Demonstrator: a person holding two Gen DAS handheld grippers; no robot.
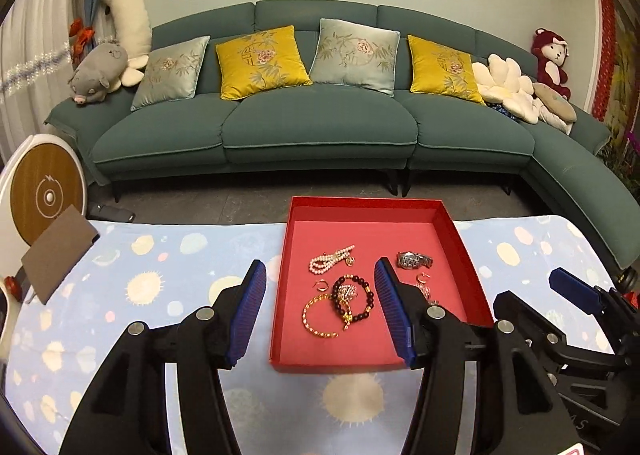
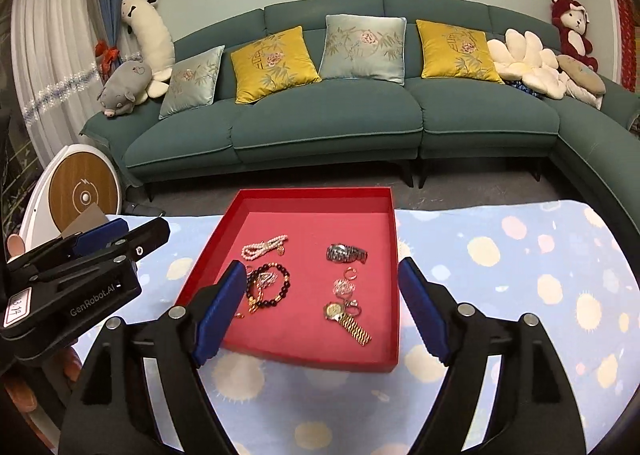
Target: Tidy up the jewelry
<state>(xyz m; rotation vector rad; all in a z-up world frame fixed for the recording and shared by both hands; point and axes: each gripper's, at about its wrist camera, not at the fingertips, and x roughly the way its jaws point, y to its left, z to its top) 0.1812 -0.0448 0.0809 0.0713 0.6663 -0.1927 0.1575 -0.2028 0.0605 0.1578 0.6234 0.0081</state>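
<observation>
While both claws, left and right, gape empty, pearls, watches and beads lie in the red tray.

I am seeing the tray sitting on the surface, the sofa behind it; inside, the pearl strand is lying left, the watch right, the bead bracelet before the pearls.

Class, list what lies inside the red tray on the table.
Inside the red tray: pearl strand, silver watch, dark bead bracelet, gold watch, small rings. The right claw's finger covers the gold bangle there.
</observation>
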